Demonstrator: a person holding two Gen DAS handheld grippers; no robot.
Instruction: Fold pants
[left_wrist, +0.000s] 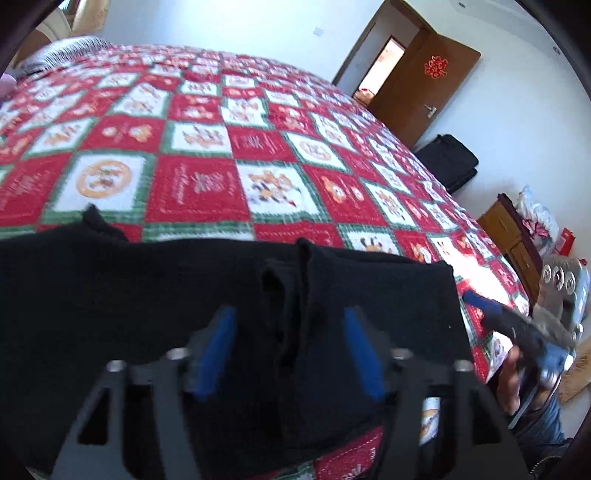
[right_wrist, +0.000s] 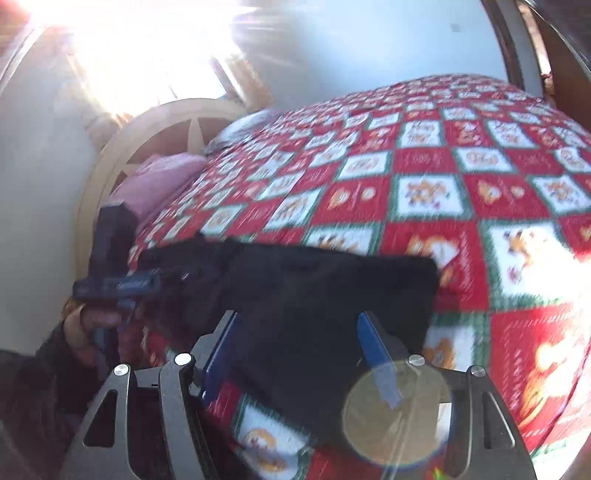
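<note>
- Now folded black knit pants (left_wrist: 221, 288) lie on the red-green checked quilt (left_wrist: 207, 147).
- Left gripper (left_wrist: 290, 350) spread, pants between its fingers.
- Right gripper (right_wrist: 297, 350) likewise spread over the pants.

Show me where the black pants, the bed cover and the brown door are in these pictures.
black pants (left_wrist: 147, 288): left wrist view, on the flat cloth left of the tool.
bed cover (left_wrist: 207, 184): left wrist view, on a red square.
brown door (left_wrist: 436, 88): left wrist view, on the door panel.
</note>
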